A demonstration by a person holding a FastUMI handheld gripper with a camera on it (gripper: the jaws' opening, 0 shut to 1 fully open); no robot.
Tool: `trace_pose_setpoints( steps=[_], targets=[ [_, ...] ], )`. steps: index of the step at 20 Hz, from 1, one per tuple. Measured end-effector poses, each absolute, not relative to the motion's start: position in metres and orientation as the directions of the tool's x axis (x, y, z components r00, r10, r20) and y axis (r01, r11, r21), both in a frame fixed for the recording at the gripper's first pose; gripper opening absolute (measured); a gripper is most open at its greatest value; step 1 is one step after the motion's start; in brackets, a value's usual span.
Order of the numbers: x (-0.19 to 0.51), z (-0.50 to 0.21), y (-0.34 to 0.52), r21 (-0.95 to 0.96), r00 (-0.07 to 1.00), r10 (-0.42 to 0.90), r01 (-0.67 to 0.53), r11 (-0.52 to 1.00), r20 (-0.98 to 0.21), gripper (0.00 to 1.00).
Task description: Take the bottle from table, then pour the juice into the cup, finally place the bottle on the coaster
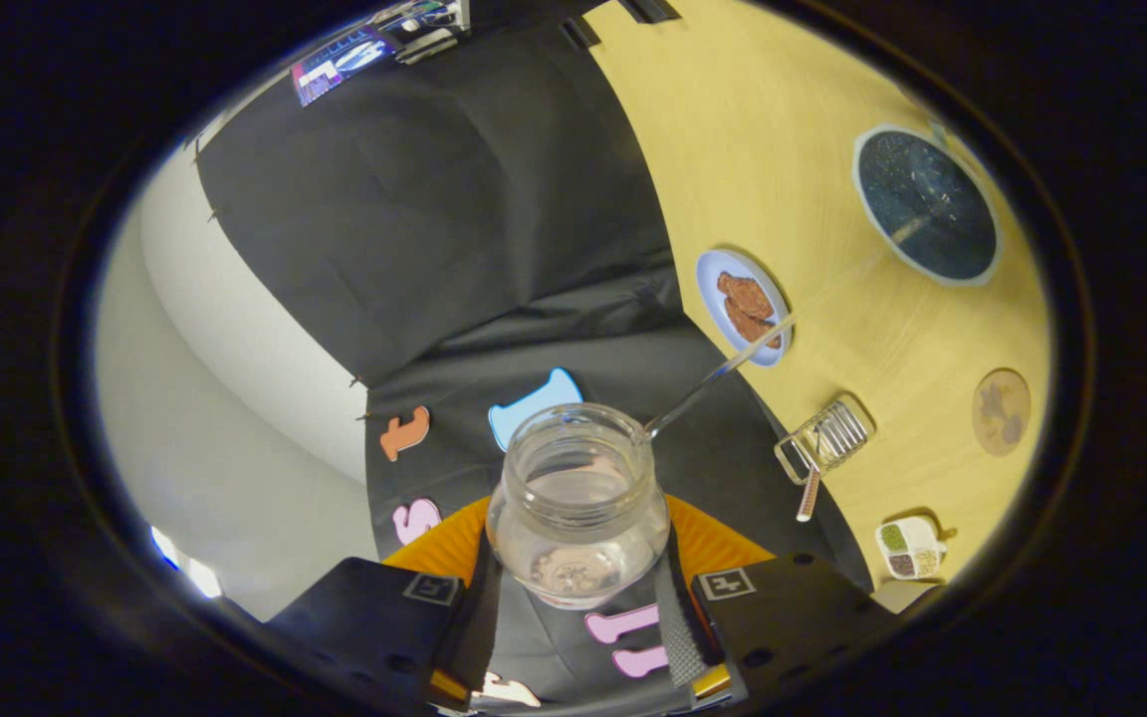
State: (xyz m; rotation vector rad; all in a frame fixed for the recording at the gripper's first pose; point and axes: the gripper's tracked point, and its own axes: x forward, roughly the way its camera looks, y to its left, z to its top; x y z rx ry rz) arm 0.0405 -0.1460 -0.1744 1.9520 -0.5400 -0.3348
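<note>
I have the bottle [578,508] off the desk [793,169] and clamped between the gripper [578,588] fingers, one pressing each side of its body, so the first step looks done. The view is rolled hard over, with the desk standing along one side, which I take to mean I am tipping the bottle, mid-pour or near it. I cannot pick out the cup for certain: the dark round vessel with a pale rim [927,204] out on the desk may be it. No stream of juice shows. The coaster [1001,411], a brownish disc nearer the desk's edge, is bare, so the placing is still to come.

The bottle is clear glass, squat, with a wide open mouth and no cap. It looks close to empty, though clear liquid would be hard to see. Its base shows through the glass.
</note>
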Motion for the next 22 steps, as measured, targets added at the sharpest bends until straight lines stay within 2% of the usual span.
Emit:
trace_pose_setpoints(
  steps=[13, 22],
  targets=[
    [0.040, -0.173, -0.146, 0.905, 0.858, -0.513, -0.217, -0.366, -0.002, 0.71],
    [0.038, -0.199, -0.122, 0.986, 0.898, -0.429, 0.027, -0.163, -0.095, 0.71]
  ],
)
